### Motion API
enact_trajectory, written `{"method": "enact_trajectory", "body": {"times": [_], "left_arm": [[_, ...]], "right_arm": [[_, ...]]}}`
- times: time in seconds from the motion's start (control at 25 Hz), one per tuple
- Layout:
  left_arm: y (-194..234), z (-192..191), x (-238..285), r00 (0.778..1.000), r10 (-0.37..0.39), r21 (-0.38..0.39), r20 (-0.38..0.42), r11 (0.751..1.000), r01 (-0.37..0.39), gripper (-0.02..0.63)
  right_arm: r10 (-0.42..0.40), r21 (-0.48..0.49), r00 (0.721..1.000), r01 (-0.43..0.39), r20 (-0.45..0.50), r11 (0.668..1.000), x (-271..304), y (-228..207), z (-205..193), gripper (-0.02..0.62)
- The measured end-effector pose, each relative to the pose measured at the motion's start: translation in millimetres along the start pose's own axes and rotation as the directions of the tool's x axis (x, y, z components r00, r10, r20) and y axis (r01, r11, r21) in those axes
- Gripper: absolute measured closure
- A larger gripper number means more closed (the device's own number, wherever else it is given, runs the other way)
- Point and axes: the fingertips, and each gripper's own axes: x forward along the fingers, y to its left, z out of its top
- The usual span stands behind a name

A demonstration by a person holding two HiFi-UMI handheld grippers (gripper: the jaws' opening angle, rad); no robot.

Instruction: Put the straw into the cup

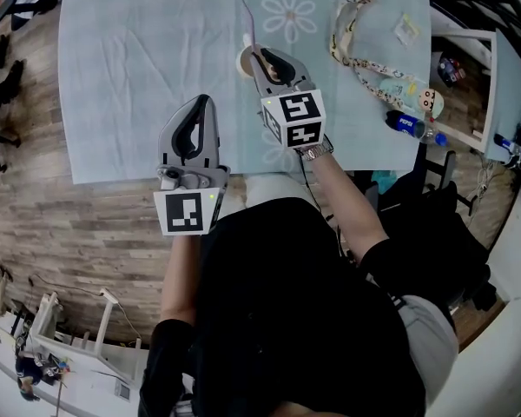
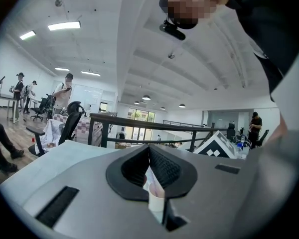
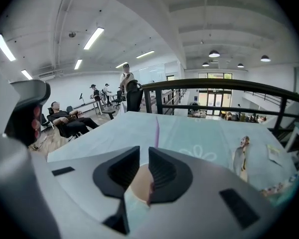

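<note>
The straw (image 1: pixel 247 23) stands tilted in the cup (image 1: pixel 242 62) on the blue cloth (image 1: pixel 139 76); the right gripper (image 1: pixel 260 56) is narrowly parted round it, seemingly not pinching; the left gripper (image 1: pixel 203 101), jaws pressed together, hangs near the table's edge.

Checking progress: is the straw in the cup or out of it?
In, it appears. In the head view the straw rises tilted from the mouth of the cup, and it passes between the parted jaws of the right gripper.

On the table (image 1: pixel 139 76), the straw (image 1: pixel 248 24) stands in the cup (image 1: pixel 243 62), lanyard (image 1: pixel 356 55) and bottle (image 1: pixel 408 122) to its right.
</note>
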Motion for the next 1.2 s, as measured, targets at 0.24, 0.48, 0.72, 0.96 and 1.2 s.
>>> {"method": "enact_trajectory", "body": {"times": [0.24, 0.48, 0.72, 0.96, 1.2], "left_arm": [[-3, 14, -34, 0.998, -0.046, 0.008, 0.031, 0.999, 0.046, 0.592], [-4, 26, -79, 0.994, -0.093, 0.027, 0.064, 0.995, 0.091, 0.592], [-10, 37, -117, 0.982, -0.162, 0.045, 0.100, 0.986, 0.158, 0.592], [-18, 68, -156, 0.963, -0.211, 0.039, 0.164, 0.977, 0.208, 0.592], [-34, 75, -191, 0.947, -0.265, 0.062, 0.181, 0.964, 0.258, 0.592]], "right_arm": [[-0.041, 0.022, 0.995, 0.039, 0.092, 0.999, -44, 30, 21, 0.583], [-0.018, 0.048, 0.991, 0.012, 0.129, 0.999, -87, 80, 27, 0.586], [-0.011, 0.058, 0.977, -0.002, 0.212, 0.998, -141, 132, 43, 0.586], [-0.028, 0.032, 0.946, 0.018, 0.323, 0.999, -197, 177, 65, 0.586], [-0.104, 0.048, 0.903, 0.093, 0.416, 0.995, -249, 195, 71, 0.586]]}}
